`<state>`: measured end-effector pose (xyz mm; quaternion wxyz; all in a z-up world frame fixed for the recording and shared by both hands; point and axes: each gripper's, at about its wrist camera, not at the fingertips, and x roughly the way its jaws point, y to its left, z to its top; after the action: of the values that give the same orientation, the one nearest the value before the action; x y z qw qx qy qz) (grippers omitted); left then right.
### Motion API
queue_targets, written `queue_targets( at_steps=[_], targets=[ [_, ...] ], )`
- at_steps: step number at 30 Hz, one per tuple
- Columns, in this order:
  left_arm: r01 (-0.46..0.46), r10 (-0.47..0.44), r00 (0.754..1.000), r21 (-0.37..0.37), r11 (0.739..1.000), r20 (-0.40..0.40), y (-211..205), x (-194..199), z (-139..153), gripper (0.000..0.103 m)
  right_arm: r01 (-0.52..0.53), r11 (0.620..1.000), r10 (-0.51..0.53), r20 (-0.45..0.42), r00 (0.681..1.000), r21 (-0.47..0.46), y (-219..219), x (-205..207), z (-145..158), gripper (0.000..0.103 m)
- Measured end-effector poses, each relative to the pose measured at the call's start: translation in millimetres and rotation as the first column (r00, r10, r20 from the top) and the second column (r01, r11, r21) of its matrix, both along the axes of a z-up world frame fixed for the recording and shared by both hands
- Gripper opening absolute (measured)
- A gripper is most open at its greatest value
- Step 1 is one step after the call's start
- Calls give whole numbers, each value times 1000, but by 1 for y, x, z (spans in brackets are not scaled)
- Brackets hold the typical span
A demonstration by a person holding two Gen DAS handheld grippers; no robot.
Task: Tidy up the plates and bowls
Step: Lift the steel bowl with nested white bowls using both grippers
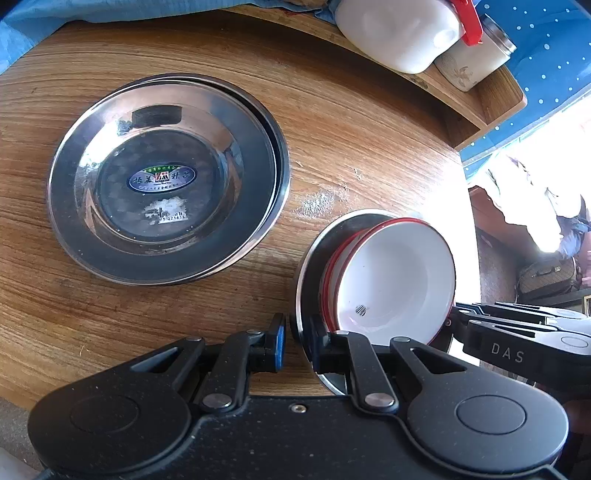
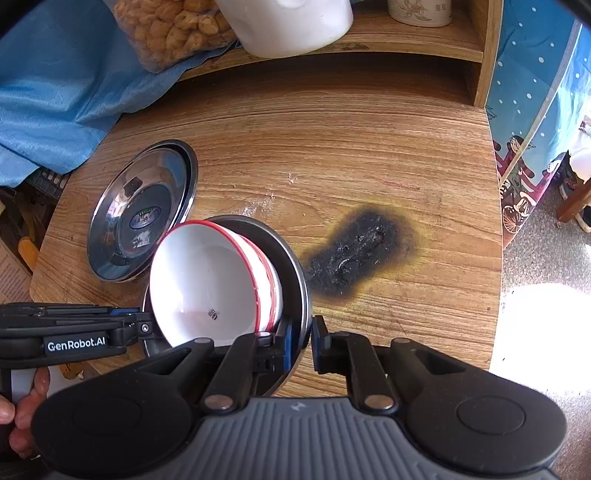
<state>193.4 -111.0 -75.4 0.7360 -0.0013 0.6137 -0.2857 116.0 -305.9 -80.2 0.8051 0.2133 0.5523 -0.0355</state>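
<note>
A steel plate (image 1: pixel 306 266) carries stacked white bowls with red rims (image 1: pixel 395 280) near the table's front edge. My left gripper (image 1: pixel 297 338) straddles this plate's near-left rim, jaws a little apart on either side of it. My right gripper (image 2: pixel 304 345) straddles the same plate's rim (image 2: pixel 295 266) on the opposite side, also slightly apart; the bowls (image 2: pixel 207 277) sit left of it. A stack of steel plates with a sticker (image 1: pixel 166 181) lies flat on the table to the left, also in the right wrist view (image 2: pixel 144 210).
The wooden table (image 1: pixel 351 129) has a black burn mark (image 2: pixel 358 251) right of the bowls. A wooden shelf (image 2: pixel 406 40) at the back holds a white jug (image 1: pixel 399 29), a jar (image 1: pixel 476 55) and a bag of snacks (image 2: pixel 170 29). Blue cloth (image 2: pixel 55 103) lies at the left.
</note>
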Motion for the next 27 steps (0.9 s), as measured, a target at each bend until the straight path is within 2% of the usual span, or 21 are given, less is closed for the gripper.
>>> queue_targets(
  at_steps=[9, 16, 19, 27],
  targets=[
    [79, -79, 997, 14, 997, 17, -7, 2, 2, 11, 88, 993, -86, -31, 996, 80, -8, -2, -4, 12],
    [171, -173, 984, 62, 983, 30, -13, 6, 6, 12, 134, 983, -128, -50, 990, 122, -6, -5, -4, 12],
    [192, -194, 981, 55, 980, 24, -12, 8, 7, 12, 148, 981, -143, -44, 989, 126, -5, -7, 0, 13],
    [229, -230, 971, 27, 973, 67, -13, 17, 20, 12, 189, 975, -189, -14, 982, 119, -4, -10, 13, 13]
  ],
)
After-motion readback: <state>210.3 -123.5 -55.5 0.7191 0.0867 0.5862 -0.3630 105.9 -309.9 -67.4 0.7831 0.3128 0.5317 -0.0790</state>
